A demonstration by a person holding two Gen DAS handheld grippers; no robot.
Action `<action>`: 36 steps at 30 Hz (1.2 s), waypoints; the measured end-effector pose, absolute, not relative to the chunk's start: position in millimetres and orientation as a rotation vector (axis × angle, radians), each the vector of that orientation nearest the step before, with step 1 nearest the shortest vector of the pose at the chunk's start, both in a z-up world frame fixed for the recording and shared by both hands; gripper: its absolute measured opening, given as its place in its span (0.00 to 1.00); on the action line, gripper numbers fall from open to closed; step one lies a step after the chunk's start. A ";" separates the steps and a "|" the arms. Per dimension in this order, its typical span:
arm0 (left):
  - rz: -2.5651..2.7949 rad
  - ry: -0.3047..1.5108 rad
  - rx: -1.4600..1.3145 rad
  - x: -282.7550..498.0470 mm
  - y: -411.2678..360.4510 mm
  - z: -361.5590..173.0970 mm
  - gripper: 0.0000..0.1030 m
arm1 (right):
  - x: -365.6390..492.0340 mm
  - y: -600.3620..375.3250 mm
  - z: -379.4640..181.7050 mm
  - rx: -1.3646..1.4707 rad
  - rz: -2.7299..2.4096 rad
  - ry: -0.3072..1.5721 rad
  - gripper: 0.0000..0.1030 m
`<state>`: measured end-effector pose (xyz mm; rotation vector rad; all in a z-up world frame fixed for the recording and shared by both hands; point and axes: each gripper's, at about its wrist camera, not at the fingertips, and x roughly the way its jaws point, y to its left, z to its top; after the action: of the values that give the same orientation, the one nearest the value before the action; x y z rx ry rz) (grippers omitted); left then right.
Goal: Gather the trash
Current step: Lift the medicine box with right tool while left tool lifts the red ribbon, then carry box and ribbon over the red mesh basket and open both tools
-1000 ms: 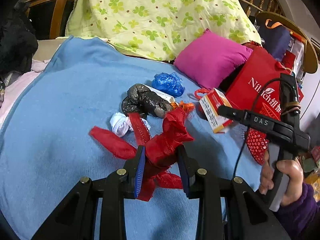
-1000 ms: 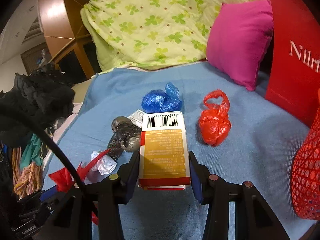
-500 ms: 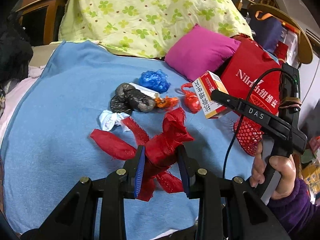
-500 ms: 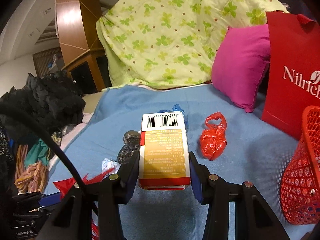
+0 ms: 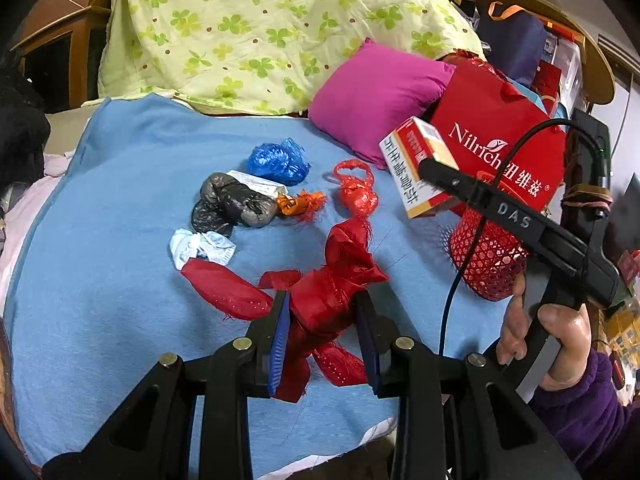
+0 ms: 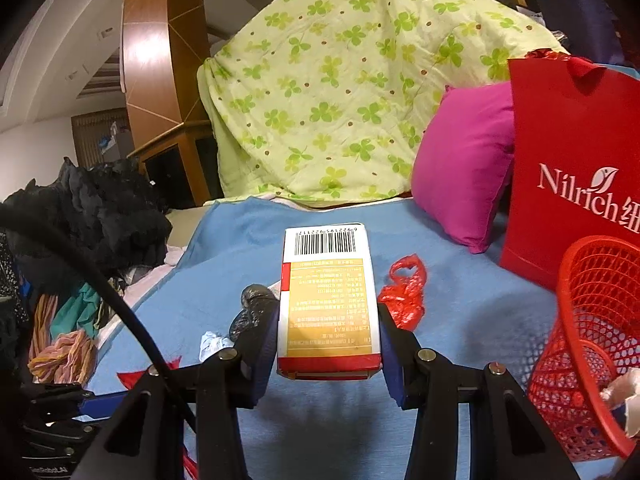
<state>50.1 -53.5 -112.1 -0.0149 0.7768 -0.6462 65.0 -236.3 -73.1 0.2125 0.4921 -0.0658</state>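
Box [image 6: 329,300], stiff printed card, long axis running away along the fingers, barcode end far, clamped by its two long sides in the right tool [image 6: 328,340]. Basket [image 6: 592,344], red open-mesh plastic, sits just right of and below the box, rim up, some pale scrap inside; right hand is the nearer one, so the drop likely needs a short swing right. Red cloth [image 5: 332,292], frayed limp fabric with strips dangling, bunched and pinched in the left tool [image 5: 322,320], held above the bed [image 5: 120,300]; basket lies to its right, past the right tool. Loose on the blue blanket: red bag [image 5: 358,192] knotted, crinkly; blue bag [image 5: 278,162]; grey bag [image 5: 232,204], lumpy; orange scrap [image 5: 300,202]; white wad [image 5: 200,244].
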 end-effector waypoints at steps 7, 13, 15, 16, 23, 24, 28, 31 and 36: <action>-0.660 0.791 -0.026 49.8 -68.7 -107.2 0.33 | 48.0 -255.9 -61.7 0.233 -0.083 0.437 0.47; -0.680 0.803 -0.019 48.0 -85.9 -103.9 0.33 | 34.1 -274.3 -53.6 0.248 -0.110 0.399 0.47; -0.688 0.810 -0.018 47.3 -91.4 -103.5 0.33 | 28.3 -280.5 -51.9 0.250 -0.124 0.386 0.47; -0.691 0.811 -0.015 47.1 -94.9 -102.8 0.33 | 25.6 -283.8 -51.1 0.252 -0.129 0.381 0.47; -0.721 0.814 -0.005 49.7 -118.8 -92.1 0.33 | 6.1 -307.3 -45.8 0.265 -0.178 0.336 0.47; -0.729 0.809 0.000 50.3 -124.8 -88.3 0.33 | 3.8 -310.8 -45.0 0.269 -0.183 0.330 0.47; -0.758 0.778 0.024 53.2 -145.0 -73.1 0.33 | -9.8 -325.9 -41.7 0.295 -0.218 0.293 0.47; -0.787 0.740 0.045 52.9 -163.4 -57.8 0.33 | -23.1 -338.6 -38.3 0.316 -0.261 0.251 0.47; -0.850 0.679 0.049 54.7 -200.2 -28.5 0.33 | -47.4 -365.9 -35.3 0.379 -0.347 0.184 0.47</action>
<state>54.7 -200.2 -28.5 0.0492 0.6793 -0.8500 -47.4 -365.9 -35.3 0.3789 0.1844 -0.3468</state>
